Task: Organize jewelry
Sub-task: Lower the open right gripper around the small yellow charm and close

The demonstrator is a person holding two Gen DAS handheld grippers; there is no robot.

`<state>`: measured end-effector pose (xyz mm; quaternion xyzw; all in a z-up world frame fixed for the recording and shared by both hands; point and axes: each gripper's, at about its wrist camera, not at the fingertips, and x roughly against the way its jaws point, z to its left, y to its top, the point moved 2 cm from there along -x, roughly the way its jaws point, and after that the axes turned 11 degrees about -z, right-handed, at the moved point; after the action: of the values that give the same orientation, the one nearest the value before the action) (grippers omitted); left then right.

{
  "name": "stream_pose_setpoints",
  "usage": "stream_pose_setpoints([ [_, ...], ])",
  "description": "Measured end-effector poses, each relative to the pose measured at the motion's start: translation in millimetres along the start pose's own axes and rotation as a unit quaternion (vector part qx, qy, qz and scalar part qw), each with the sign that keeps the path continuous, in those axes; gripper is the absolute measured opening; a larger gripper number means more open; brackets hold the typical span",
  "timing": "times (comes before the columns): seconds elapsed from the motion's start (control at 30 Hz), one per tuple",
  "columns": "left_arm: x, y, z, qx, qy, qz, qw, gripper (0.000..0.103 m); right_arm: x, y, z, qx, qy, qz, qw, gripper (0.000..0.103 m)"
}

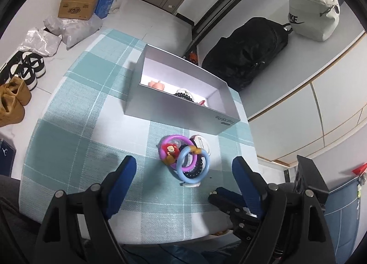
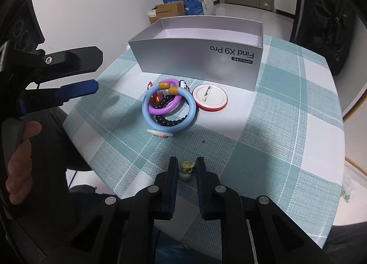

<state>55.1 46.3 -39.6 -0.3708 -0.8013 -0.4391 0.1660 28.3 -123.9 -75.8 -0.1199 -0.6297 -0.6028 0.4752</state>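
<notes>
A small table covered in a teal and white checked cloth (image 2: 263, 149) stands in a room with shoes and cartons on the floor. A silver box (image 2: 197, 57) sits at the far side. Just before it lies a heap of jewelry: a blue ring (image 2: 168, 108), a purple ring (image 2: 164, 101), black beads and a round badge (image 2: 209, 100). The left gripper (image 1: 183, 172) hovers wide open and empty over the heap. The right gripper (image 2: 186, 170) is nearly closed around a small green charm (image 2: 187, 169). The tiny charm may slip free if the grip loosens. Only the left view shows pieces already inside the box; only the right shows the charm.
</notes>
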Motion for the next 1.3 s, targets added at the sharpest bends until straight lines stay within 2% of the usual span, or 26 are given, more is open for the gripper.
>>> stream_pose_setpoints([
  [0.13,-3,-3,-4,-0.019,0.012,0.008,0.9997,0.082,1,3,-6,-0.019,0.004,-0.005,1.000,0.014],
  [0.3,-11,-9,-8,-0.037,0.020,0.023,0.9989,0.082,10,9,-25,-0.072,0.019,-0.027,0.997,0.014],
  [0.47,-16,-10,-5,-0.033,0.024,0.032,0.9987,0.082,26,17,-45,-0.131,0.052,-0.065,0.988,0.014],
  [0.67,-26,-18,-12,-0.059,0.028,0.051,0.9965,0.081,29,18,-62,-0.179,0.064,-0.075,0.979,0.014],
  [0.73,-27,-21,-16,-0.073,0.028,0.056,0.9953,0.073,29,18,-63,-0.177,0.064,-0.073,0.979,0.014],
  [0.8,-33,-25,-17,-0.081,0.030,0.074,0.9935,0.054,28,19,-60,-0.175,0.065,-0.072,0.980,0.014],
  [0.87,-40,-31,-18,-0.095,0.044,0.094,0.9900,0.045,28,19,-61,-0.176,0.067,-0.070,0.980,0.014],
  [0.93,-42,-33,-19,-0.096,0.044,0.104,0.9890,0.043,26,17,-62,-0.183,0.072,-0.067,0.978,0.014],
  [1.13,-44,-24,-11,-0.065,0.038,0.099,0.9922,0.042,25,17,-65,-0.193,0.079,-0.068,0.976,0.014],
  [1.2,-46,-23,-9,-0.055,0.035,0.100,0.9928,0.028,24,17,-65,-0.194,0.080,-0.066,0.976,0.014],
  [1.3,-47,-22,-6,-0.055,0.046,0.100,0.9924,0.019,22,17,-64,-0.192,0.080,-0.064,0.976,0.014],
])
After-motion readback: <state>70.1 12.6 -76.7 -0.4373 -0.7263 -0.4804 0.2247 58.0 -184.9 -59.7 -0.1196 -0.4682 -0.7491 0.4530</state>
